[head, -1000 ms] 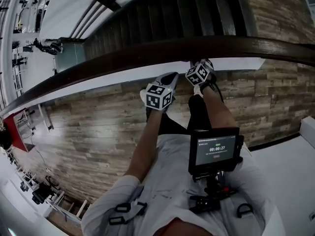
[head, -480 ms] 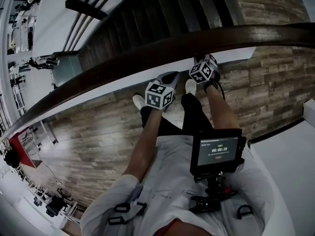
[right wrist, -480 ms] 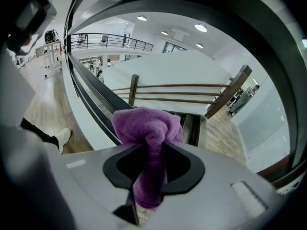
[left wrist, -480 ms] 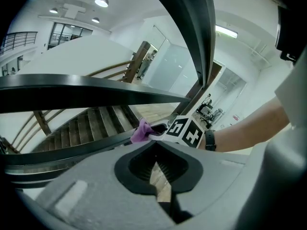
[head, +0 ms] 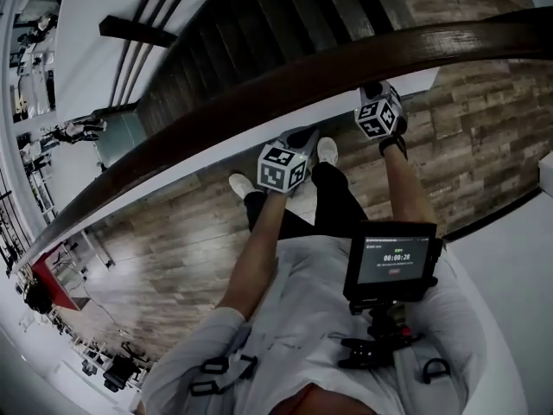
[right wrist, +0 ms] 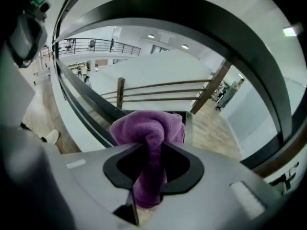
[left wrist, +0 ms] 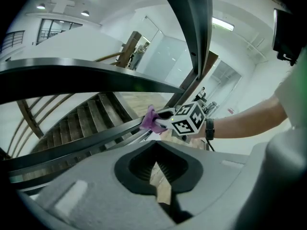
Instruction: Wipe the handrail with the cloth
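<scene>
The wiping step is under way: the right gripper is clamping the purple cloth between its jaws and, as it looks from the left gripper view, pressing the bunched end against the near side of the dark curved handrail, right of centre in the head view. The left gripper is hanging just below the rail, lower and to the left, its jaws meeting at the tips on nothing. The next move is probably calling for sliding the cloth along the rail's curve with steady contact. Below, a wood-plank floor is showing, dark stairs are descending at the top, and white walls and ceiling lights are surrounding the open hall
</scene>
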### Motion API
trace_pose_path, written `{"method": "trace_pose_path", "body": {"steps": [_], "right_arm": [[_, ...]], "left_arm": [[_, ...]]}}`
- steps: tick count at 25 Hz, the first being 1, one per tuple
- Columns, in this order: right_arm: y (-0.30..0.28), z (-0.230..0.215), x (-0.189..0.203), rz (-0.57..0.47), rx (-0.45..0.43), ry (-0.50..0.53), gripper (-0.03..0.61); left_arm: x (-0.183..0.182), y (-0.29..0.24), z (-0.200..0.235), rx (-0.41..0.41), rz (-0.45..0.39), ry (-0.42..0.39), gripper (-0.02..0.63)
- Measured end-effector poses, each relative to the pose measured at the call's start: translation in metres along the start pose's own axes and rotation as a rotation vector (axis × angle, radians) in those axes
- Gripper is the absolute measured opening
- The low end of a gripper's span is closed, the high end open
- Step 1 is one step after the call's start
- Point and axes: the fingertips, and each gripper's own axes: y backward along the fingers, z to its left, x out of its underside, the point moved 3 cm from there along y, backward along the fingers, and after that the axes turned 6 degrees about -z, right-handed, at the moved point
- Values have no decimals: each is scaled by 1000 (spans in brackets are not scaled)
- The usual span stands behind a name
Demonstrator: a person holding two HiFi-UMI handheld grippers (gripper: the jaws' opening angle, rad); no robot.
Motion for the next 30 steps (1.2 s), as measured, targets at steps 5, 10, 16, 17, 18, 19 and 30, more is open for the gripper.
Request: {"method": "trace_pose_path", "body": {"steps": [5, 10, 16, 17, 18, 19, 30], "right_arm": [[-6, -54, 11, 1, 74, -219, 91], [-7, -96, 27, -17, 142, -326, 92], [24, -144, 45, 14, 232, -340, 92], [26, -151, 46, 20, 249, -346, 92], [27, -157, 45, 28, 264, -352, 92], [29, -162, 45, 37, 276, -360, 92], [51, -166, 99, 219, 332, -598, 100]], "left_arm": [[-4, -24, -15, 25, 24, -23, -2], [-9, -46, -30, 47, 16, -20, -2], [-14, -45, -66, 67, 23, -51, -2], [-14, -43, -65, 62, 25, -52, -2], [-15, -40, -63, 58, 27, -50, -2], [-17, -38, -62, 55, 28, -44, -2], [-15, -28, -57, 40, 34, -31, -2]]}}
